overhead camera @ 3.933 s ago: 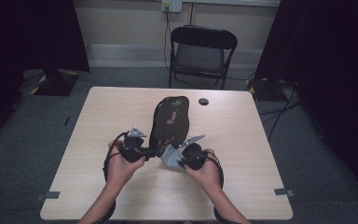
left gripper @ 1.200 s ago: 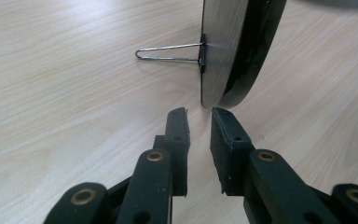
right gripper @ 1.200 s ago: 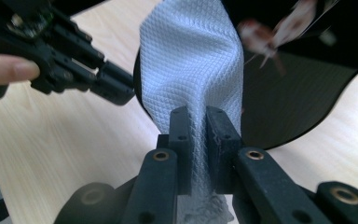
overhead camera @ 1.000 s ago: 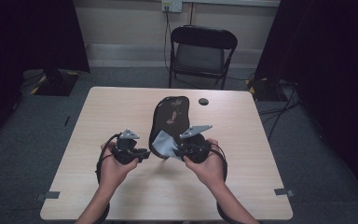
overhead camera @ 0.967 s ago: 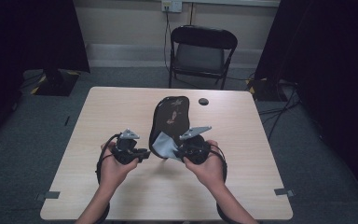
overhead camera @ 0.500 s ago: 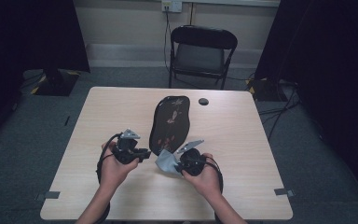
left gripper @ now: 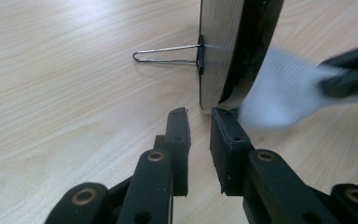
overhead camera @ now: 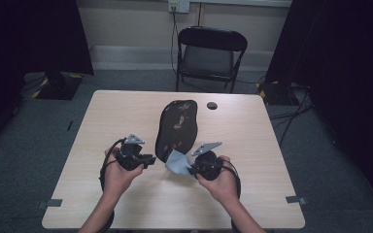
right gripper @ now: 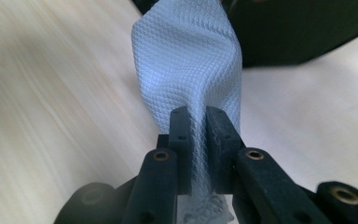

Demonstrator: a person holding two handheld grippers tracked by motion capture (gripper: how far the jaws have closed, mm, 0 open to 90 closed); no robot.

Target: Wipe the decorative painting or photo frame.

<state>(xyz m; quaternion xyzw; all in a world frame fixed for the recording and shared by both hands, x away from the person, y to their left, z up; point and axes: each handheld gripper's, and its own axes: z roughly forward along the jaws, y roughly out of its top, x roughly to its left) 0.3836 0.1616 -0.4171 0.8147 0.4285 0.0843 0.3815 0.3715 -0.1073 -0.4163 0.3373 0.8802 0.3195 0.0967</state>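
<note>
A dark oval mirror-like board (overhead camera: pixel 177 124) stands tilted on the wooden table (overhead camera: pixel 272 194), propped by a wire stand (left gripper: pixel 168 52) at its back. My right gripper (overhead camera: pixel 190 168) is shut on a light blue-grey cloth (overhead camera: pixel 177 165), which hangs against the board's near end. In the right gripper view the cloth (right gripper: pixel 186 60) is pinched between the jaws of the right gripper (right gripper: pixel 199 116), with the board (right gripper: pixel 298 28) behind. My left gripper (overhead camera: pixel 150 160) is at the board's near left edge. Its jaws stand slightly apart in the left gripper view (left gripper: pixel 199 122), nothing between them, tips just short of the board (left gripper: pixel 219 51).
A small black disc (overhead camera: pixel 212 105) lies at the table's far side, right of the board. A black folding chair (overhead camera: pixel 209 53) stands beyond the table. Dark curtains flank the room left and right.
The right gripper has drawn the cloth down the board's face toward the person, from mid-height to its near end. The left gripper has barely moved.
</note>
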